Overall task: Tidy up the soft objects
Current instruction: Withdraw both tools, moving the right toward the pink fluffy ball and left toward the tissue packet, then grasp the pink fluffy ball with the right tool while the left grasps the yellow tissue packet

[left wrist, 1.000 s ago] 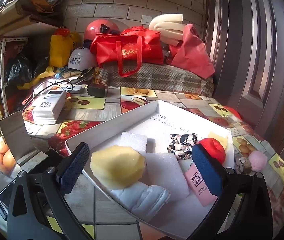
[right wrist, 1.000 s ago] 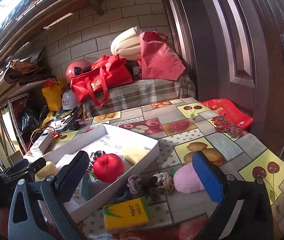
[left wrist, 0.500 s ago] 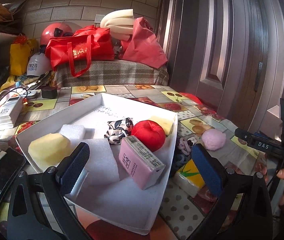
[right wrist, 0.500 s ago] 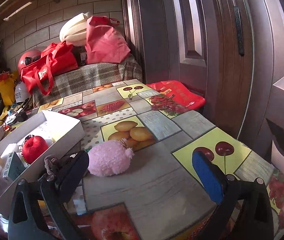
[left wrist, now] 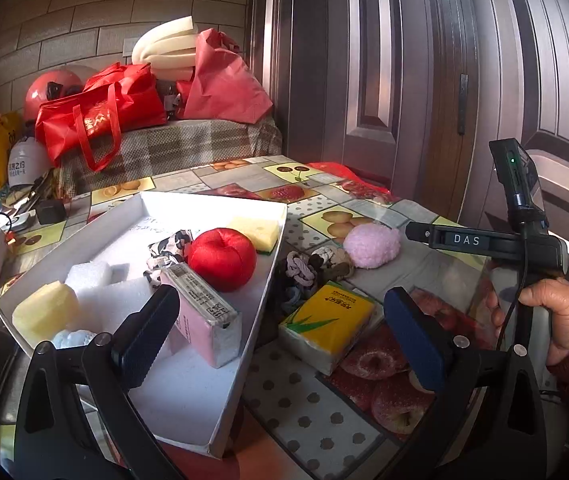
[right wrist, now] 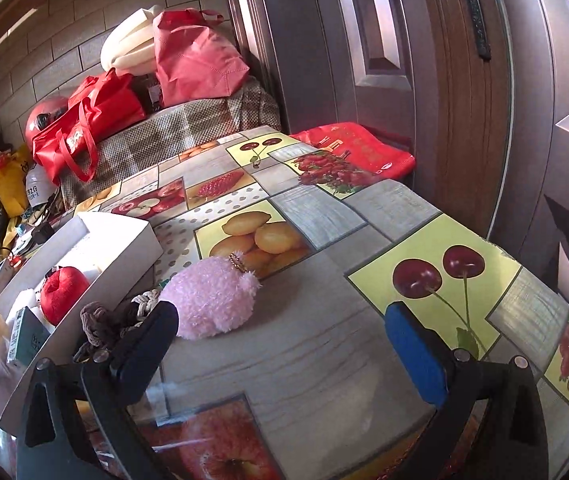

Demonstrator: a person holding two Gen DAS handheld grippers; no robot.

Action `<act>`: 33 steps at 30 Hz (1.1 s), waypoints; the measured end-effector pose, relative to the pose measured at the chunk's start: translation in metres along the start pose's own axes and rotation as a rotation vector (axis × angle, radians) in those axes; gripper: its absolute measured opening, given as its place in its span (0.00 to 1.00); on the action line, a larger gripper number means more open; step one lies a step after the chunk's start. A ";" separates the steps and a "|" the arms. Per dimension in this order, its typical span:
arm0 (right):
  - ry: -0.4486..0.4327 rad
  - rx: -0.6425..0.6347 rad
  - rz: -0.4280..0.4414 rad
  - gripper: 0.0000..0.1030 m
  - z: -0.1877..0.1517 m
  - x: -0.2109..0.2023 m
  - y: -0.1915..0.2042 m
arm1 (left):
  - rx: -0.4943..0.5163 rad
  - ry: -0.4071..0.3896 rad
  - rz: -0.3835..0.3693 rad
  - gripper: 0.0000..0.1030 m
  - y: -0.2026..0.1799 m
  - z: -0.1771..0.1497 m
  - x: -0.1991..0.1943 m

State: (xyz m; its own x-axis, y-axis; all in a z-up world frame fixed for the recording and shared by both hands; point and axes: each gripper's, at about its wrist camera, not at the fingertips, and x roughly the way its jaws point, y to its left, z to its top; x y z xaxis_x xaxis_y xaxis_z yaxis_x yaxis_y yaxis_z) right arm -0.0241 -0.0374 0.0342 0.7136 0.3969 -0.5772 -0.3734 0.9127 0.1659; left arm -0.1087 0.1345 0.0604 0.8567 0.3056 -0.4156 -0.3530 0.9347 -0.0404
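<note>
Both of your grippers are empty right now. The left gripper has its jaws spread wide, and the right gripper has its jaws spread wide too.

The white tray already holds many soft things: a red plush apple, a yellow sponge, a pink pack and white foam. Three soft things lie outside it on the counter. In the left wrist view, the pink fluffy ball sits at about 1 o'clock, the knotted rope toy is just beside the tray at 12 o'clock, and the yellow tissue pack is closest to you, between your left jaws.

In the right wrist view the pink fluffy ball sits at about 11 o'clock, just past your left jaw tip. It looks like the next one to get.

To do it well:
- Turn the right gripper a little toward 11 o'clock so the ball sits in the middle of the gap.
- Go low, close to the counter, so the jaws hug its fat middle.
- Squeeze gently. It is squishy and may pop out if you pinch only the fur.
- Watch the little gold chain on top. Do not grab that.
- Lift it over the tray wall, then let go in a bare spot.
</note>
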 end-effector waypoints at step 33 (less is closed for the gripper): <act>0.242 -0.085 0.174 0.88 0.016 0.074 0.036 | 0.020 0.271 -0.087 1.00 -0.030 0.002 0.071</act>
State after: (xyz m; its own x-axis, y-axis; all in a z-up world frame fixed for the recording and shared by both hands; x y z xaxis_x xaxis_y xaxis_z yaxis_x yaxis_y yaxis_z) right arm 0.0247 0.0262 0.0104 0.4763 0.5029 -0.7213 -0.5336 0.8173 0.2174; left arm -0.0364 0.1290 0.0341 0.7509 0.1671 -0.6389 -0.2730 0.9595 -0.0698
